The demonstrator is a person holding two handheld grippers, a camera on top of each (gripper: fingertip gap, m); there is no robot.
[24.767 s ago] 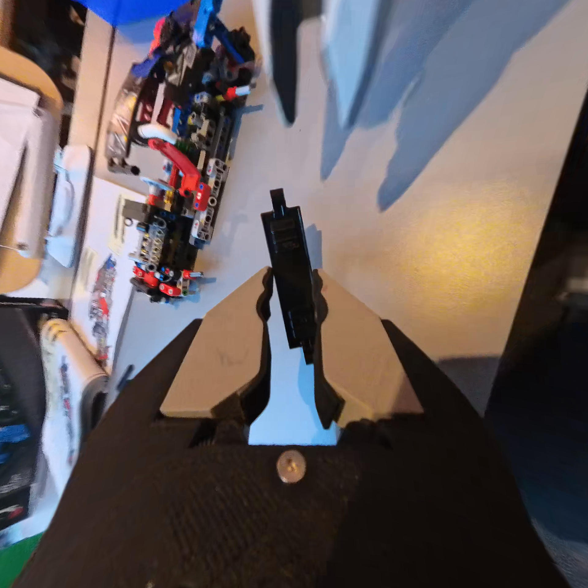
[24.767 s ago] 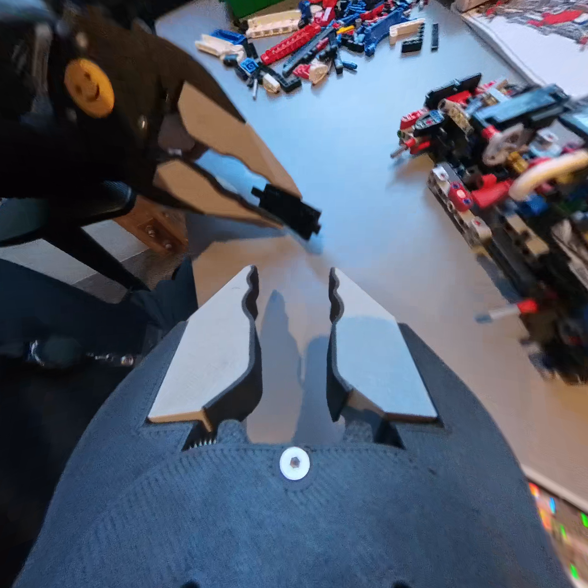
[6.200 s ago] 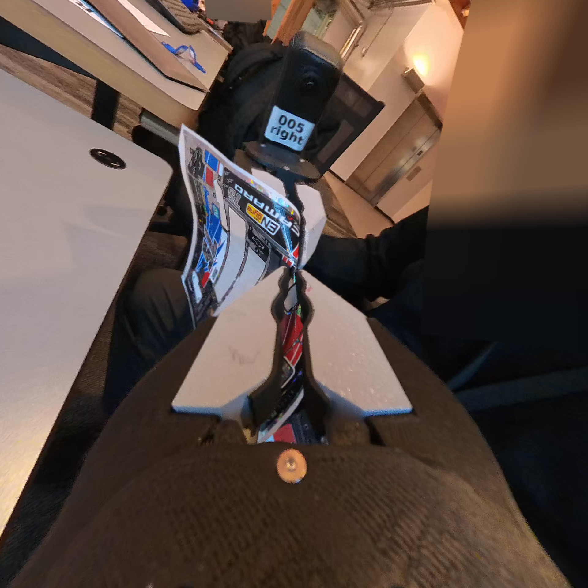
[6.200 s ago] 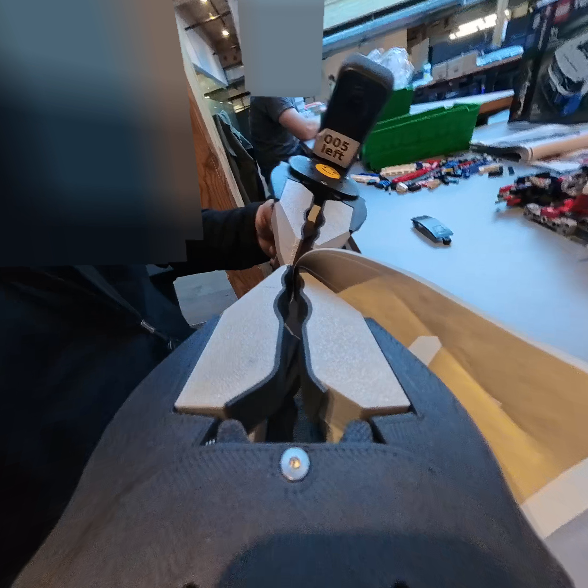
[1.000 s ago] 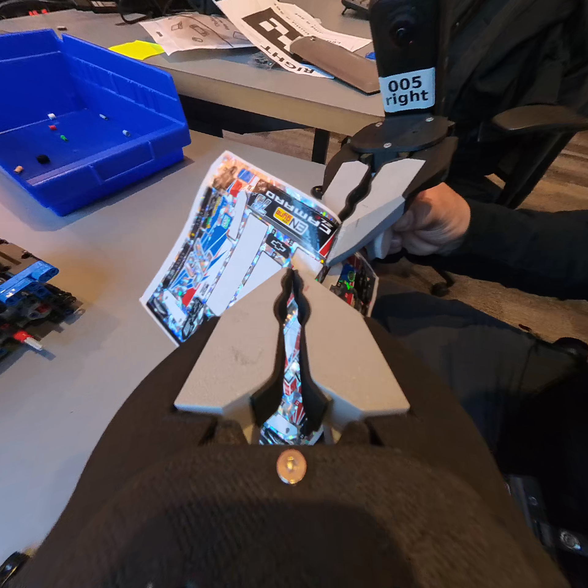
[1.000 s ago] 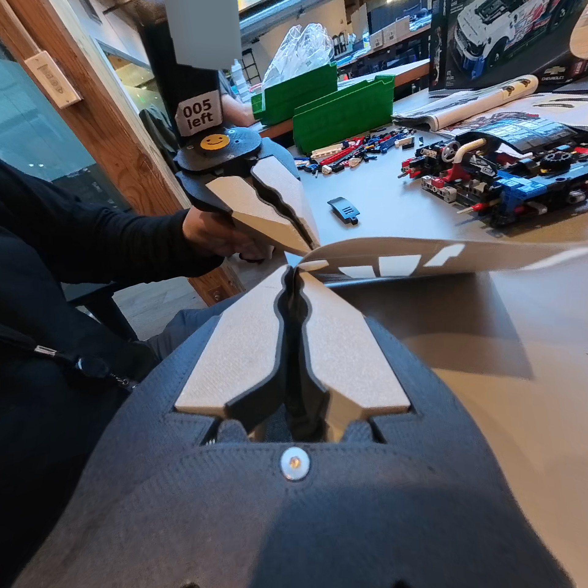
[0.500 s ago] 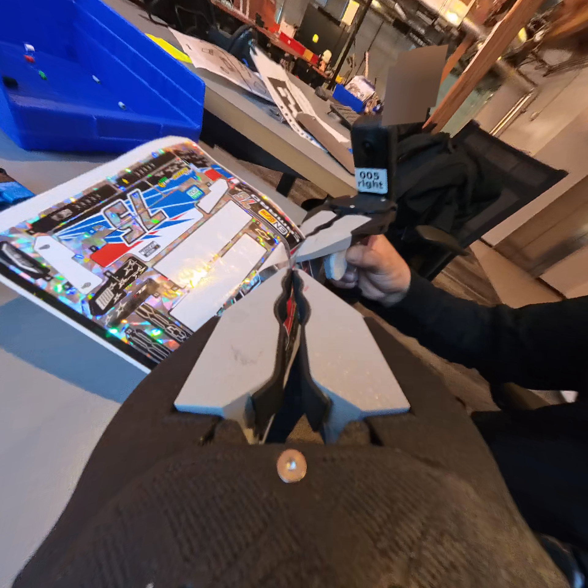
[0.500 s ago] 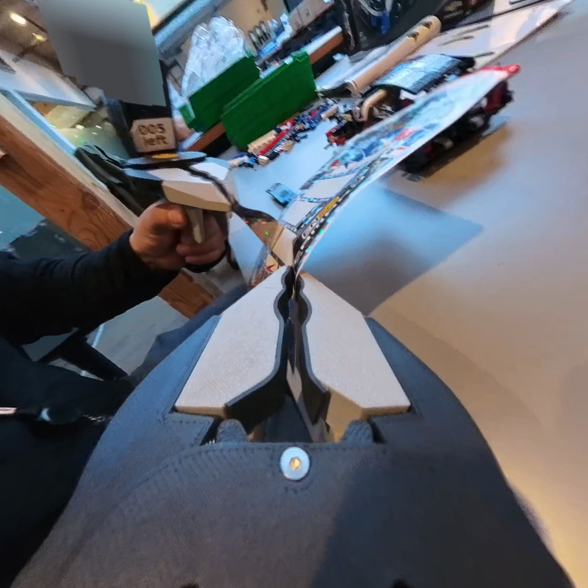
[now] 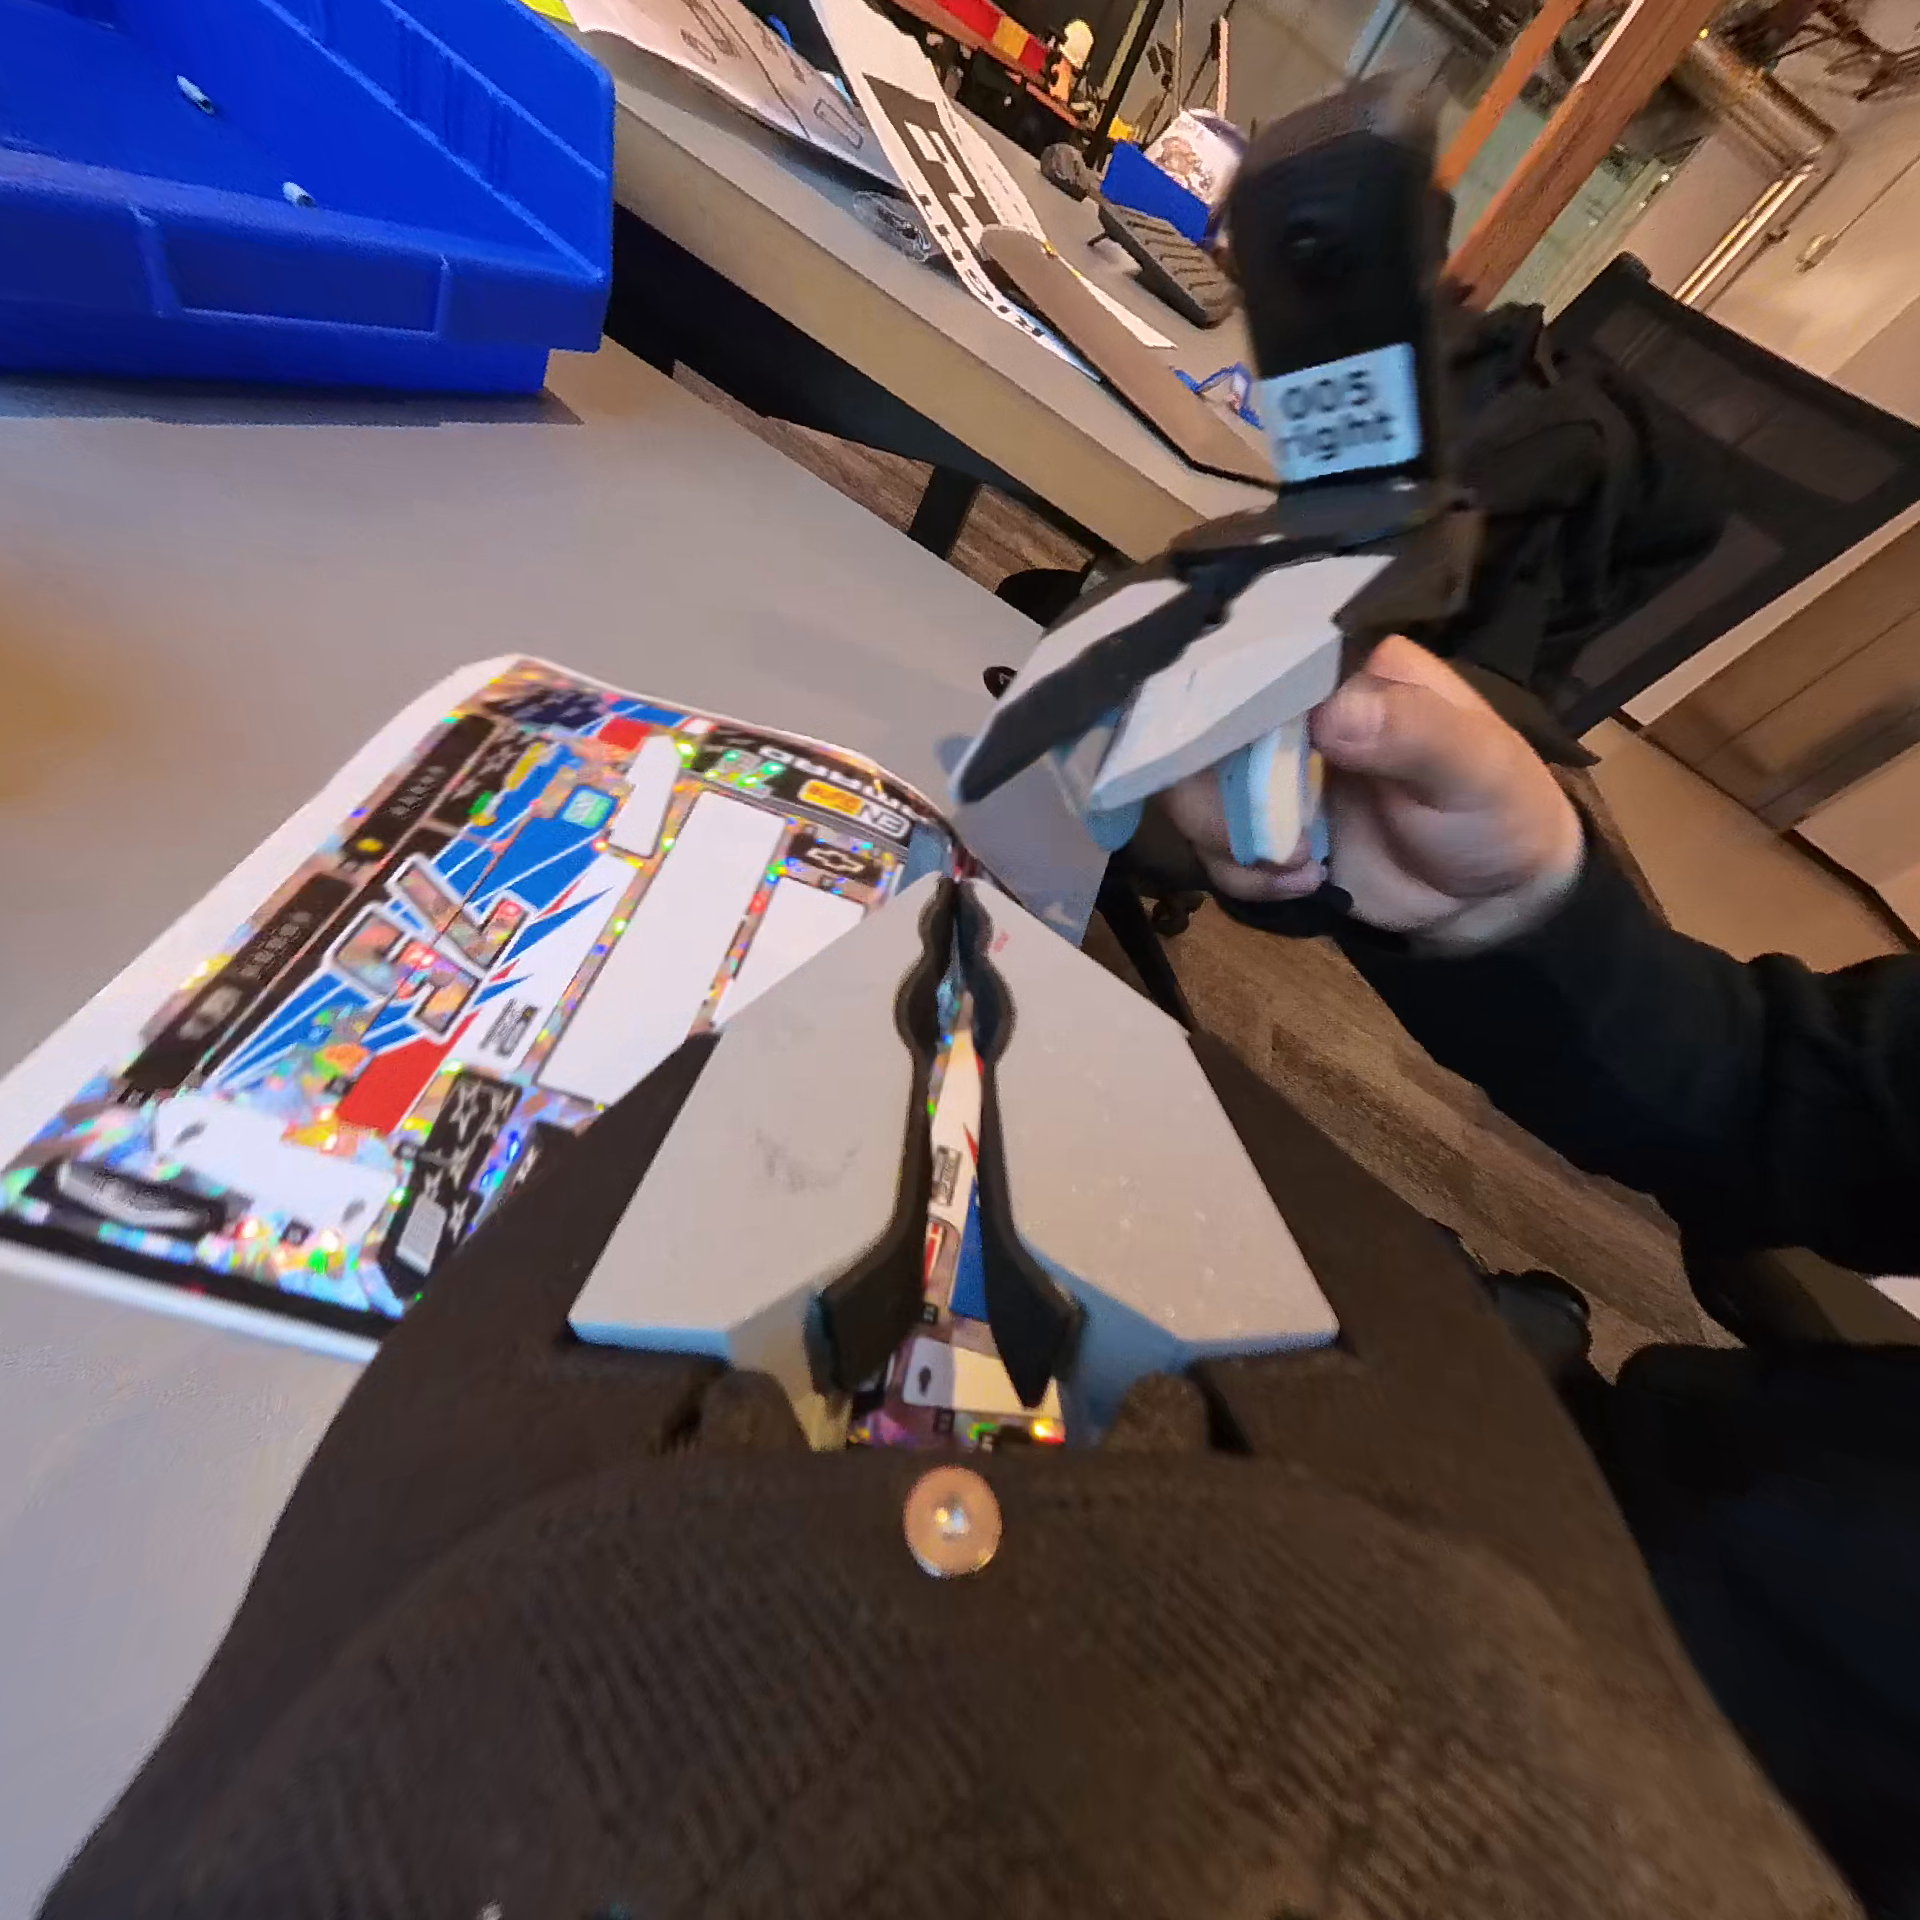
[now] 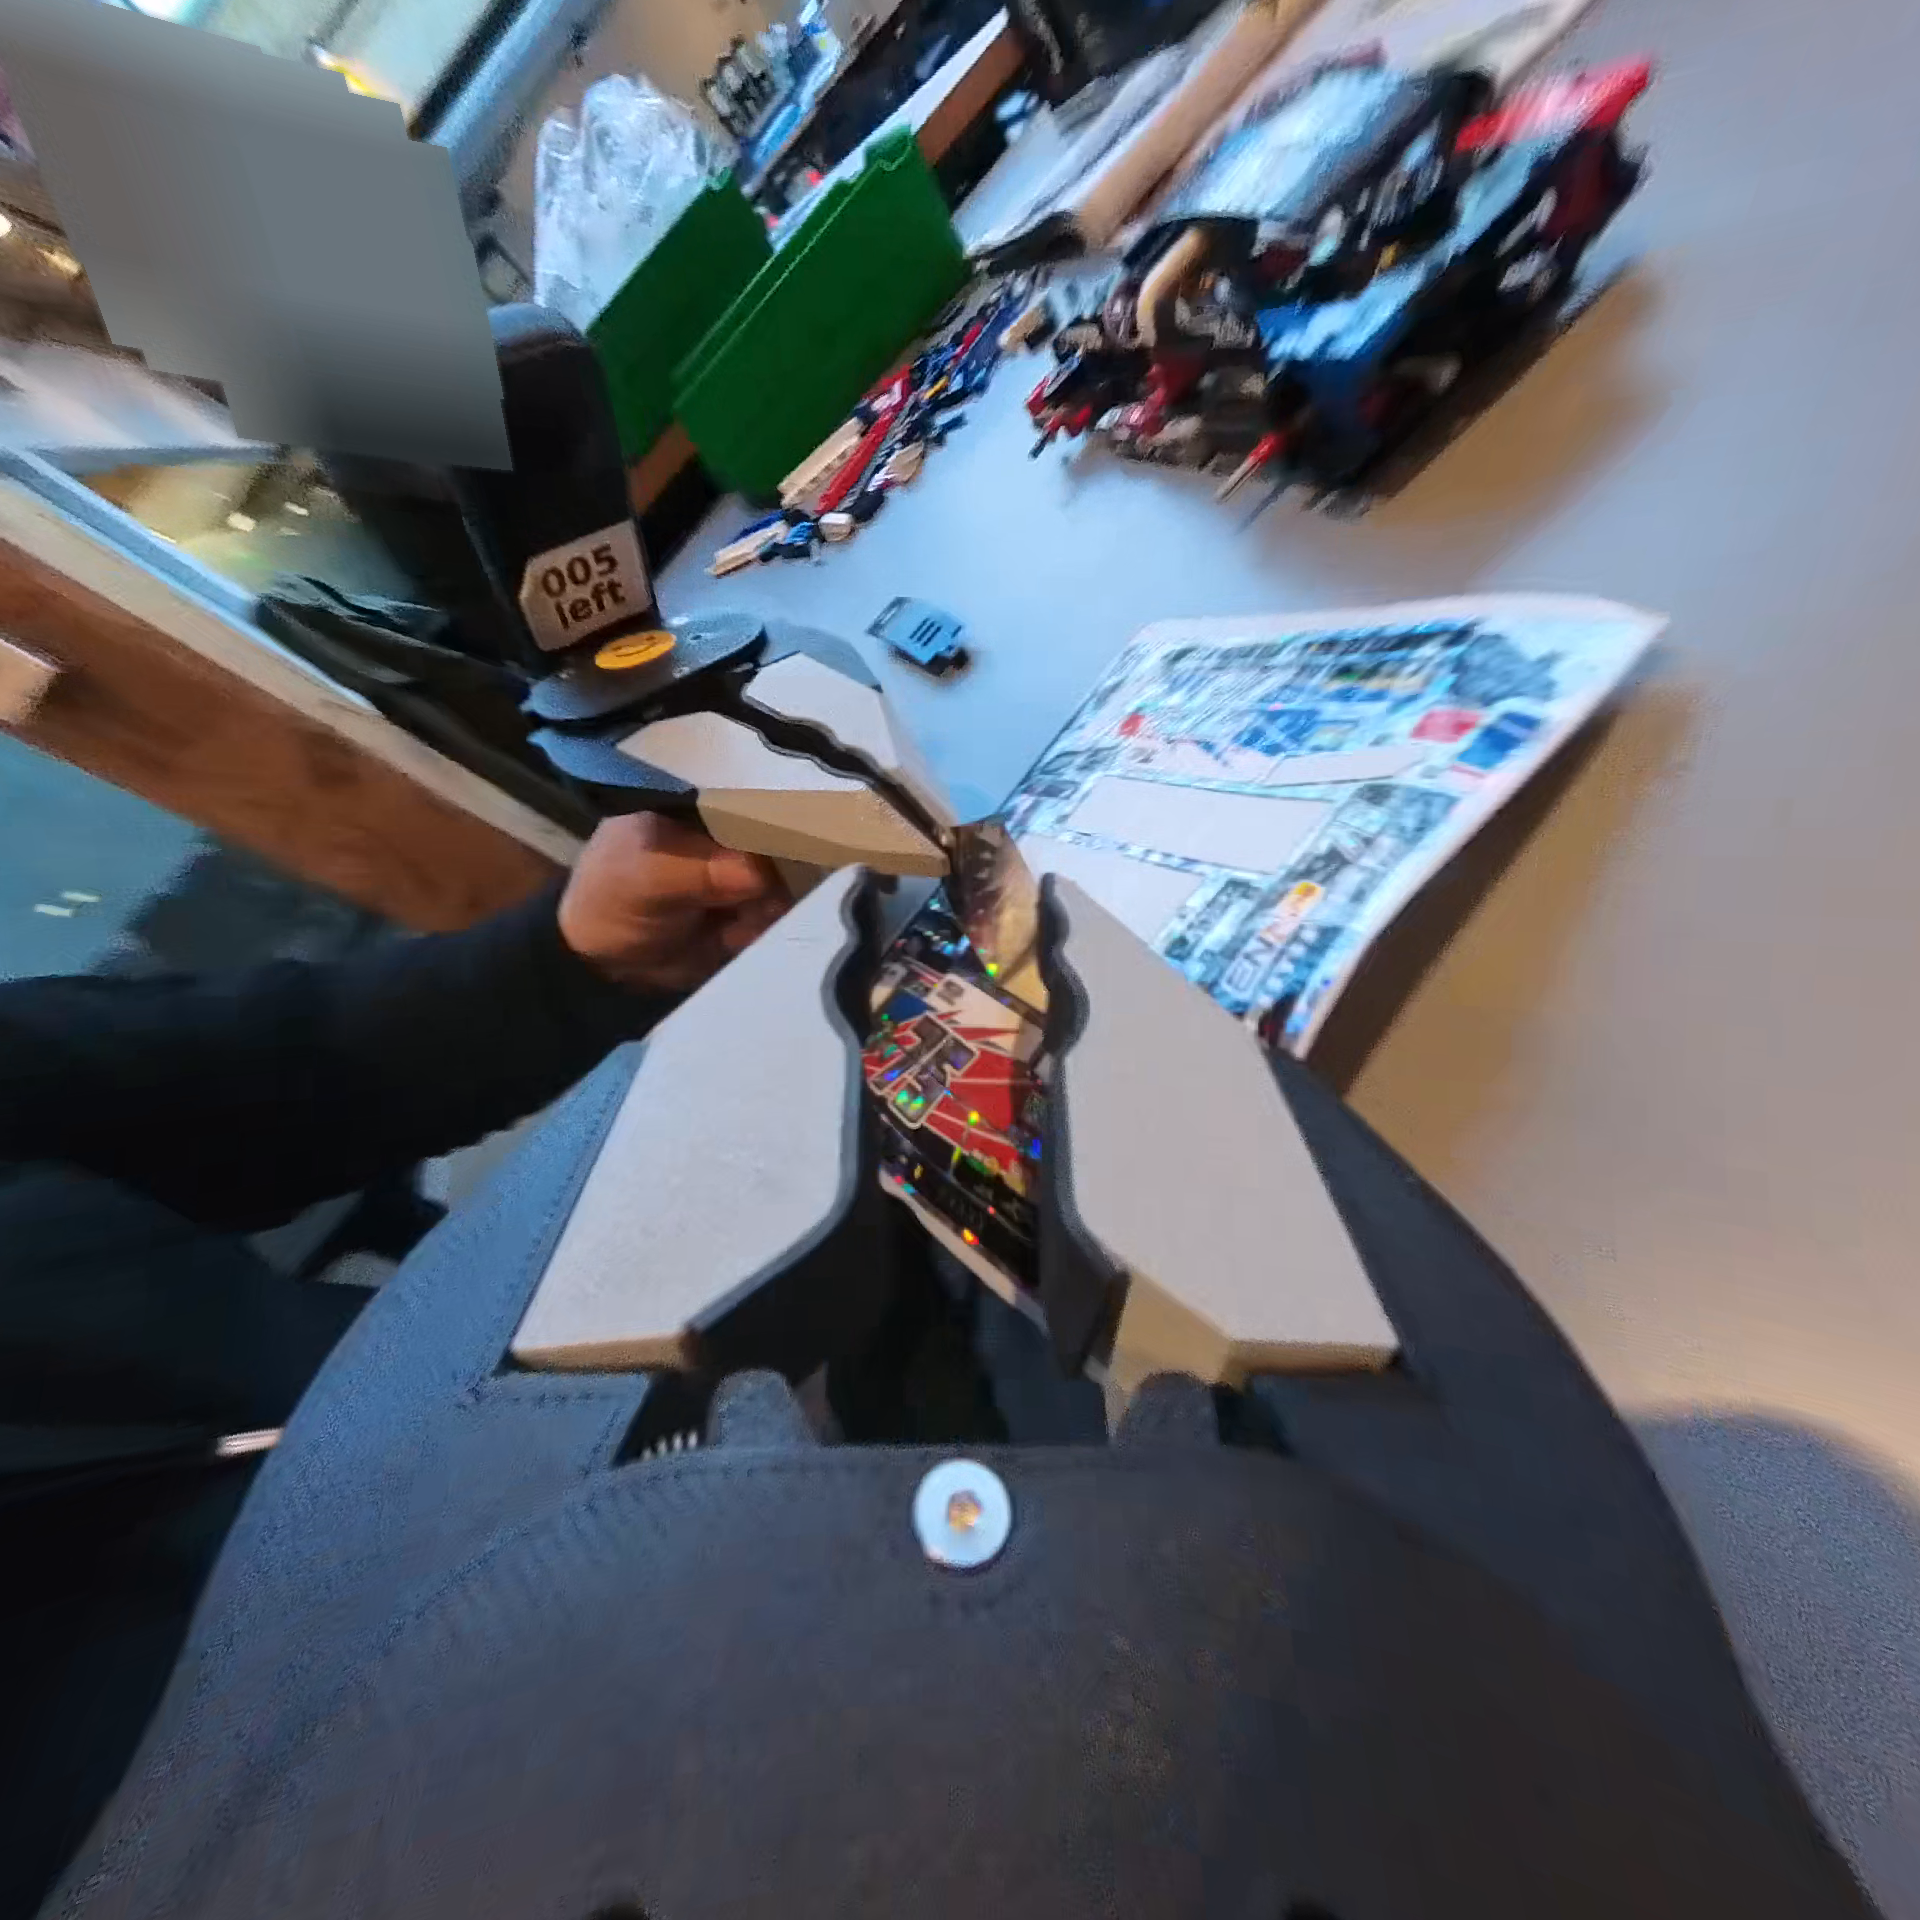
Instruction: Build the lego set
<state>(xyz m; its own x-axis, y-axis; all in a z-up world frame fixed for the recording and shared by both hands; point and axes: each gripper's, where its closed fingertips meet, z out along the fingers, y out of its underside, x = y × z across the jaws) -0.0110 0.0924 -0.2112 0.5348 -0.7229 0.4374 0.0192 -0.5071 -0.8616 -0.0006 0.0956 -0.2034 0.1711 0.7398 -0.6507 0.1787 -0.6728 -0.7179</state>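
Note:
A shiny sticker sheet (image 9: 520,935) lies mostly flat on the grey table (image 9: 312,571); its near corner hangs off the table edge and curls up. My left gripper (image 9: 951,899) is shut on that corner. In the right wrist view the left gripper (image 10: 940,847) pinches a dark curled flap of the sheet (image 10: 1351,748). My right gripper (image 10: 956,894) is open, its fingers on either side of the sheet's near end without gripping it. It also shows in the left wrist view (image 9: 1023,795), just past my left tips. The part-built lego car (image 10: 1351,312) stands farther back on the table.
A small black lego panel (image 10: 920,634) lies on the table beyond the sheet. Several loose pieces (image 10: 883,457) lie in front of green bins (image 10: 810,312). A blue bin (image 9: 260,208) stands at the table's far side. A person's hands hold both grippers. Left and right tips are no more than a few centimetres apart. Left tips and right tips are each some 20 cm from the part-built lego car (image 10: 1351,312).
The sheet has come down from the air to lie on the table. My right gripper has opened and let go of it. My left gripper still holds the corner.

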